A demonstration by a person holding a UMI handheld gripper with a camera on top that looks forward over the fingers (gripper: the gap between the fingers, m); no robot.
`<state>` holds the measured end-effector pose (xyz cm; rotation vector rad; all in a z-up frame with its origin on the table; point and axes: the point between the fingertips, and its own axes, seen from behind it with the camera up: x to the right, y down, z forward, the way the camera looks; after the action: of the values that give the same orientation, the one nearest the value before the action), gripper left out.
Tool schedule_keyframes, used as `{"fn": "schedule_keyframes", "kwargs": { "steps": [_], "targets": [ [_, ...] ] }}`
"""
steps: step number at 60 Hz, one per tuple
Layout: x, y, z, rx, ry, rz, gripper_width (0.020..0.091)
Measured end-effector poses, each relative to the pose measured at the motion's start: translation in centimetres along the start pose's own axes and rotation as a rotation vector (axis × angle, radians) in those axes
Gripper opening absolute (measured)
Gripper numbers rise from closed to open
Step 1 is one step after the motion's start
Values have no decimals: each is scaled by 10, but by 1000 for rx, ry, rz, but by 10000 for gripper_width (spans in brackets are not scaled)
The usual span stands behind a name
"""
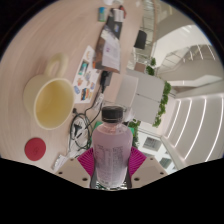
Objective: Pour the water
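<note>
Your claw [110, 168] is clamped on the bottle [111, 145]; the pale bench [60, 40] carries a cup [54, 101] far left, clutter beyond.

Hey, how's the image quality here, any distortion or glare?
Gripper view: strong fisheye bending, the table curving away; the window side washed out by bright daylight; the bottle between the fingers reads clearly; the cup looks soft but recognisable.

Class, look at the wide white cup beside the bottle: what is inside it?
The cup holds a pale yellowish fill, reaching near its rim. Its bottom is covered by that. The bottle sits between the gripper fingers.
</note>
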<state>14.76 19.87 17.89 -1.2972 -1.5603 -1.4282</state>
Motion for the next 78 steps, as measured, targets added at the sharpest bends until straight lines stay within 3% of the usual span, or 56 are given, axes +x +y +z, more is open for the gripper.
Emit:
{"fn": "schedule_keyframes", "kwargs": {
  "steps": [5,9,14,21,24,39,55,64,68,69,78],
  "targets": [
    [46,15,8,26,-3,532,405],
    [46,24,-16,76,97,963,431],
    [33,51,-20,114,0,1347,448],
    [-30,53,-21,170,-116,1697,459],
    [-67,37,-17,205,-148,1761,458],
    [-150,25,-11,209,-318,1777,490],
    [-149,29,-13,266,-294,1803,493],
    [-158,27,-19,193,-396,1821,604],
    [-164,29,-33,150,-462,1838,826],
    [-165,30,-37,135,-475,1839,853],
    [-160,51,-94,49,-484,1798,832]
  ]
}}
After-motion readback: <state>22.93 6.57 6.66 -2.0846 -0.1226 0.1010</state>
